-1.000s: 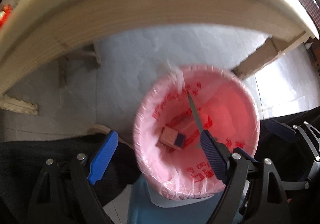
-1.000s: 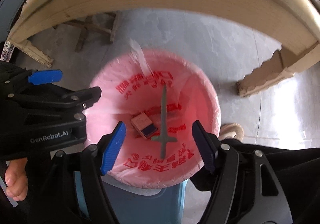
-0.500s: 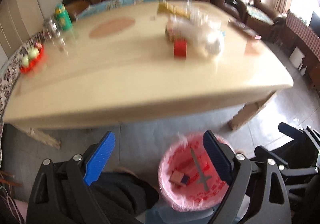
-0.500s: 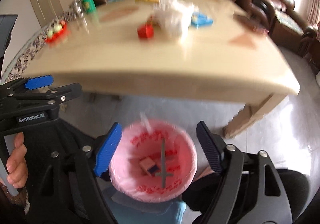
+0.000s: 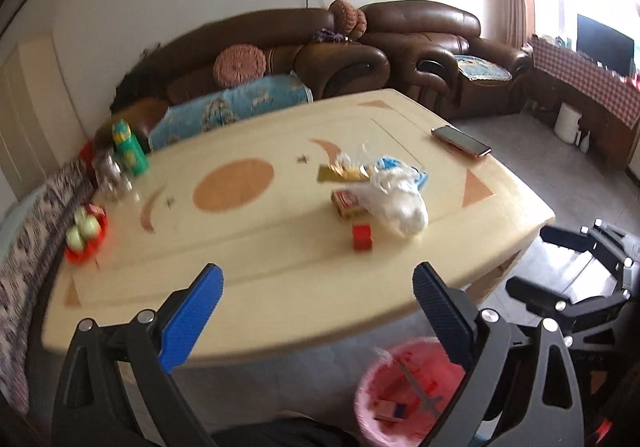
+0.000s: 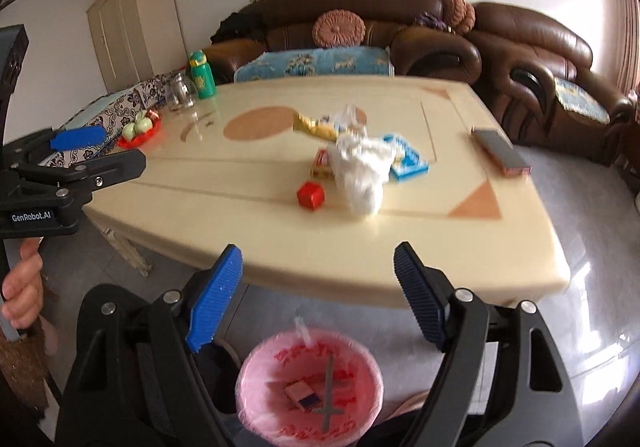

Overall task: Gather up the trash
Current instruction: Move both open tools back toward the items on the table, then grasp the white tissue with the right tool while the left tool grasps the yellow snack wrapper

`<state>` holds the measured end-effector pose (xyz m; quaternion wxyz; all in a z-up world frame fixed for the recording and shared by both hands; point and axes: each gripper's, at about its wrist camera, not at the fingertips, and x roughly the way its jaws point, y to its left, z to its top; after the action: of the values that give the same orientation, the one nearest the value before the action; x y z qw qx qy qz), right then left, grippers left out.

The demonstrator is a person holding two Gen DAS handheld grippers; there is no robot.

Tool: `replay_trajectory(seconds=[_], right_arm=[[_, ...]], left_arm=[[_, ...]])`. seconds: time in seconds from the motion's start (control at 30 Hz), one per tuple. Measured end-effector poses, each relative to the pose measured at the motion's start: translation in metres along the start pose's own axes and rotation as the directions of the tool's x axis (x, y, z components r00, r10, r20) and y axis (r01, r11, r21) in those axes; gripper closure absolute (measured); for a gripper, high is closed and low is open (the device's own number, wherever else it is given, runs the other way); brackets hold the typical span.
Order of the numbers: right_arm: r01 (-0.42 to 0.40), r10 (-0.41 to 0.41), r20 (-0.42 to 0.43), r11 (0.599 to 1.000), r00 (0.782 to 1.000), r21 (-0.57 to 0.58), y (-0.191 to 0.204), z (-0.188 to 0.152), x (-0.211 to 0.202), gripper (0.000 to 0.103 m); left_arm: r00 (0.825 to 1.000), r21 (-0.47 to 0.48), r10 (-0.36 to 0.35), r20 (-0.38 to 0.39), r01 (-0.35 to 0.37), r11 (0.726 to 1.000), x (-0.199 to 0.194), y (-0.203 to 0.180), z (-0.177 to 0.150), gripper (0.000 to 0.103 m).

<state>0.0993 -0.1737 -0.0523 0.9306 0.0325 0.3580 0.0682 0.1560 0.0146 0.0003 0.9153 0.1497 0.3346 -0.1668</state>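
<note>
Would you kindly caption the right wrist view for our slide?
Open right hand-held gripper above pink-lined bin, facing table litter.

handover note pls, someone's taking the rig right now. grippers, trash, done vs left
Left gripper: open, empty, raised over the near table edge.
Right gripper: open, empty, same height, beside it.
Bin with pink liner: on the floor below the table's near edge. Already holds a small box and a grey sword-shaped piece.
Left on the table: red cube nearest, crumpled white plastic bag, yellow-red carton behind it, blue packet, gold wrapper.
Phone, green bottle, jar and fruit plate probably not trash.
Suggested next: red cube.
</note>
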Motion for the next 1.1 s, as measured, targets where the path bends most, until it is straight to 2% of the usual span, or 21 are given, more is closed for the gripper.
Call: replay_trajectory(seconds=[0.27, 0.4, 0.63, 0.83, 1.1], right_arm=[[0.006, -0.005, 0.042, 1.000, 0.999, -0.019, -0.007, 0.031, 0.003, 0.025], [-0.001, 0.001, 0.036, 1.000, 0.999, -0.005, -0.017, 0.039, 0.017, 0.025], [-0.001, 0.001, 0.001, 1.000, 1.000, 0.011, -0.034, 0.044, 0.053, 0.025], [-0.008, 0.007, -0.019, 1.000, 1.000, -0.026, -0.048, 0.053, 0.088, 0.025], [-0.113, 0.103, -0.087, 0.987, 0.991, -0.118, -0.065, 0.076, 0.148, 0.025]], left_arm=[[0.998, 0.070, -0.060, 0.004, 0.060, 0.996, 0.010, 0.006, 0.026, 0.007], [0.993, 0.110, -0.120, -0.020, 0.122, 0.986, 0.035, 0.011, 0.031, 0.008], [0.988, 0.191, -0.149, -0.041, 0.154, 0.969, 0.076, 0.008, 0.043, 0.008], [0.972, 0.257, -0.224, -0.076, 0.237, 0.937, 0.118, 0.001, 0.052, 0.008], [0.936, 0.299, -0.319, -0.150, 0.350, 0.888, 0.179, -0.001, 0.062, 0.008]])
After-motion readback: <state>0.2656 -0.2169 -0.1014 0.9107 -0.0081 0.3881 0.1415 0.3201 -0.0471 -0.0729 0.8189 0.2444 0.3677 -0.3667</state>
